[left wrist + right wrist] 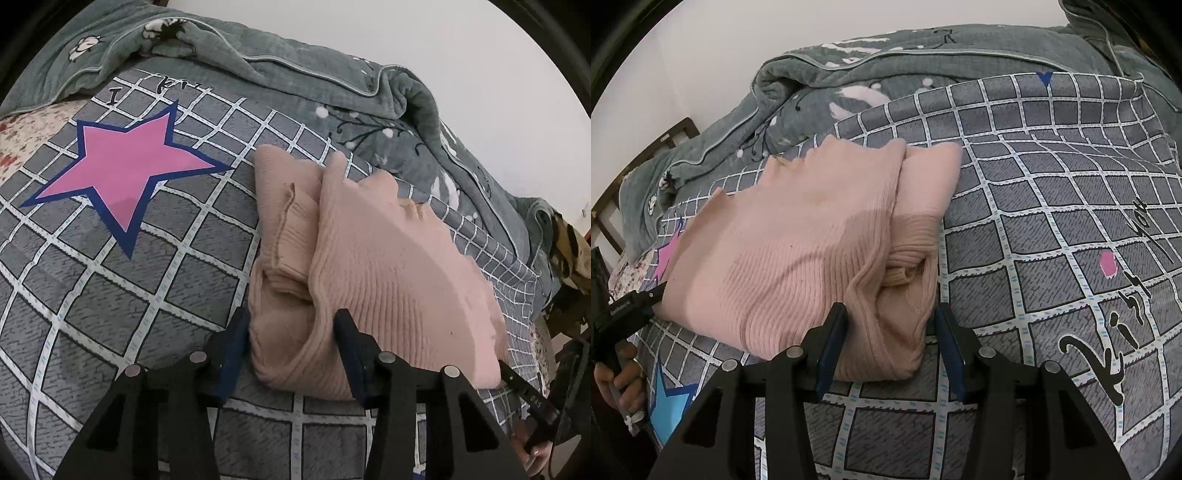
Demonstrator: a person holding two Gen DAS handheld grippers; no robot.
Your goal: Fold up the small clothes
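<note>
Well, ribbed pink knit sweater (369,258) lies folded on checked quilt (110,295) w/ both grippers' jaws spread.

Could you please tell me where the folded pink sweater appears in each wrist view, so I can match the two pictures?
Left wrist view: the pink sweater lies centre-right, its near end between the open fingers of the left hand-held gripper.
Right wrist view: the pink sweater lies centre-left, reaching the right hand-held gripper.
Shared landmark: the grey checked sheet beneath it.
</note>
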